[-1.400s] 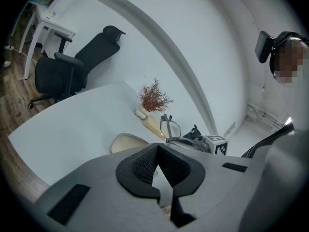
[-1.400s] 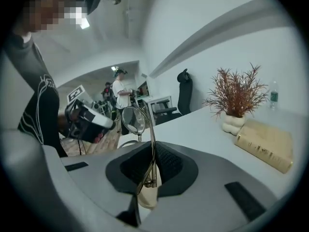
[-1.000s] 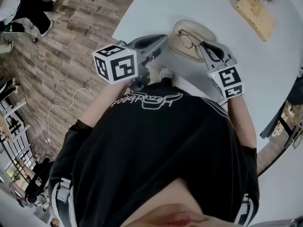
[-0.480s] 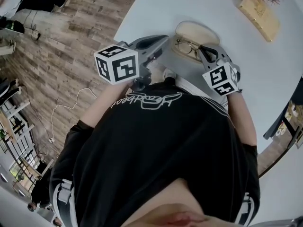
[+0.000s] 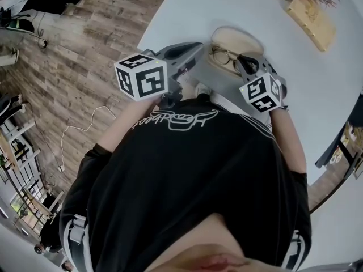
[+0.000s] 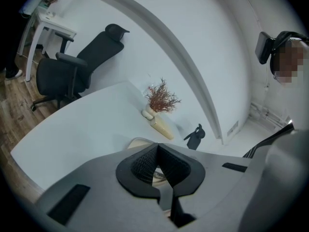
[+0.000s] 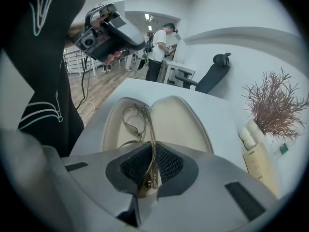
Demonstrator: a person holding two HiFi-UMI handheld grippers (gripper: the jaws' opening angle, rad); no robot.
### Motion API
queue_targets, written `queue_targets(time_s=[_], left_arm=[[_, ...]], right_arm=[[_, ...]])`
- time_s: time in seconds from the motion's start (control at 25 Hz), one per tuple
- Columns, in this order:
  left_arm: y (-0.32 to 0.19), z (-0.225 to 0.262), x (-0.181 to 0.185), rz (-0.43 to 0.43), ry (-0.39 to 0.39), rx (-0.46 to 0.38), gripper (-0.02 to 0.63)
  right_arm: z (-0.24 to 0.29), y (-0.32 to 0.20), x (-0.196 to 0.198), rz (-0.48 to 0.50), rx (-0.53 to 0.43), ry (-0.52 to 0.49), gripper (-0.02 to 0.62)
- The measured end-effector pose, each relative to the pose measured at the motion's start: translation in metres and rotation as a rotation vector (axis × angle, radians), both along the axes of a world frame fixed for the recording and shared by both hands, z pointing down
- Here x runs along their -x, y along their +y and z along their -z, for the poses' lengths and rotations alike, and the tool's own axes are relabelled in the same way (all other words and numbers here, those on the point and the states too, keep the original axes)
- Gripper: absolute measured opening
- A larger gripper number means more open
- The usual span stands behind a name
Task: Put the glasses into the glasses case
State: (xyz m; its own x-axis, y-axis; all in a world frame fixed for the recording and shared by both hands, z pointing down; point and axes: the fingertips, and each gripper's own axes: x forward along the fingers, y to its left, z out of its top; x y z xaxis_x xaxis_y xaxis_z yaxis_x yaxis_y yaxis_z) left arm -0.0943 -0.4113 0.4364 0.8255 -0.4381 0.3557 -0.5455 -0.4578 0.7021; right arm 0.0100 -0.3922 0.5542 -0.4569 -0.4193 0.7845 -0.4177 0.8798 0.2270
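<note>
Right gripper (image 7: 150, 166) is clenched on the glasses (image 7: 137, 124), with the pads pinching the thin metal frame near the hinge end. Lenses point away from the jaws, over the open case (image 7: 183, 122). In the head view the glasses (image 5: 224, 54) sit within the case (image 5: 241, 38) outline, on the half nearer the person. I can't tell whether the frame touches the lining or hangs just above it.

Left gripper (image 6: 157, 166) has its jaws together on nothing. It is held off to the left of the case and isn't touching it. In the head view the left gripper (image 5: 190, 50) is level with the case's left rim, and the right gripper (image 5: 245, 61) is at its near edge.

My read is that placing is nearly done and release is next.

Risks:
- The frame looks edge-on rather than flat. If the jaws open now it could flop and end up across the rim or the fold between the case halves, so the lid won't close cleanly.
- Nothing pins the case. Any downward or sideways push from the right gripper could skate it across the table (image 5: 227, 4).
- The grip is on thin wire near the hinge. Twisting while lowering could bend the frame.
- The frame could snag on a pad as the jaws open and drag back out of the case.
</note>
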Motion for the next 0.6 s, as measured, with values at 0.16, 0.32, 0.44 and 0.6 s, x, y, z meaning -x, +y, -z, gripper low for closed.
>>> queue_targets(time_s=[0.16,0.32,0.44,0.6], left_arm=[[0.003,0.001,0.001,0.001,-0.002,-0.004,0.006],[0.005,0.002,0.004,0.011,-0.003,-0.008,0.006],[0.009,0.006,0.005,0.015,-0.003,-0.013,0.006],[0.011,0.008,0.003,0.018,-0.002,-0.015,0.006]], right_arm=[[-0.002,0.000,0.001,0.010,-0.002,0.019,0.028],[-0.003,0.000,0.000,0.012,0.016,0.021,0.028],[-0.002,0.001,0.001,0.005,0.038,0.005,0.028],[-0.002,0.000,0.001,0.005,0.056,-0.008,0.029]])
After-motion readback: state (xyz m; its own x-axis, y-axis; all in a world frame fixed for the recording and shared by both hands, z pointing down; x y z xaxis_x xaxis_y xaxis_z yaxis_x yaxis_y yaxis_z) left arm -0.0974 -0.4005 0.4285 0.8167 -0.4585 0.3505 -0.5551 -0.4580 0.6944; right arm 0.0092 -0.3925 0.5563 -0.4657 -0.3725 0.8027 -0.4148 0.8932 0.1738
